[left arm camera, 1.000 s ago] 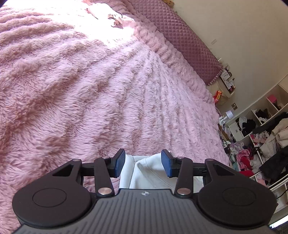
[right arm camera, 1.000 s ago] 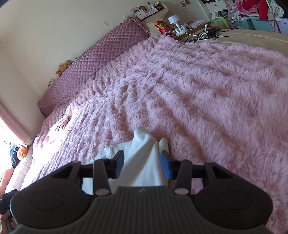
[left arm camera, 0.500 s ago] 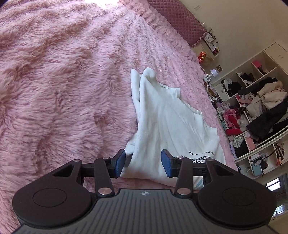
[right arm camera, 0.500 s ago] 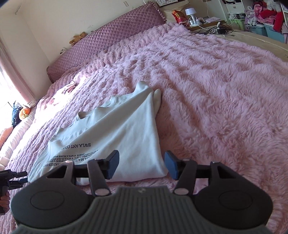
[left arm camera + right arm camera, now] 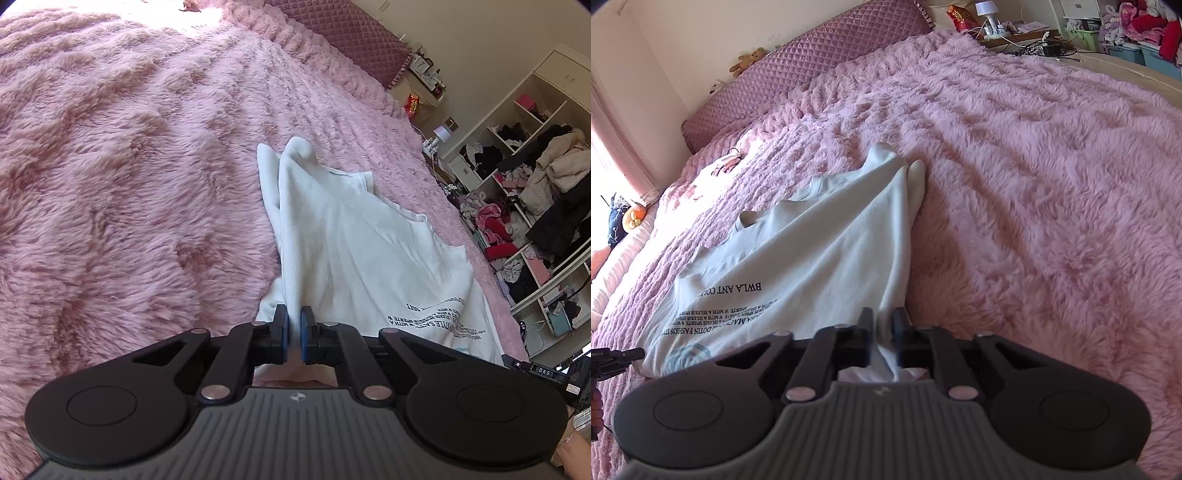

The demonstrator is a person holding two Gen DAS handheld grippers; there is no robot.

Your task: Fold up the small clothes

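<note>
A white top with black printed text [image 5: 369,251] lies spread on the fluffy pink blanket [image 5: 129,166], its sleeves folded in at the far end. My left gripper [image 5: 293,325] is shut on the top's near hem corner, fabric pinched between the blue pads. In the right wrist view the same white top [image 5: 812,266] lies on the pink blanket [image 5: 1034,184], and my right gripper [image 5: 882,325] is shut on its other near hem corner. The cloth rises taut from the bed to both grippers.
A quilted purple headboard [image 5: 812,55] runs along the far side of the bed. Open shelves full of clothes [image 5: 535,184] stand beyond the bed's edge. A bedside stand with a lamp and cables [image 5: 1004,26] is at the far corner.
Both grippers, open half a second ago, have closed on the near hem corners of the top. The cloth now lifts slightly toward them.
</note>
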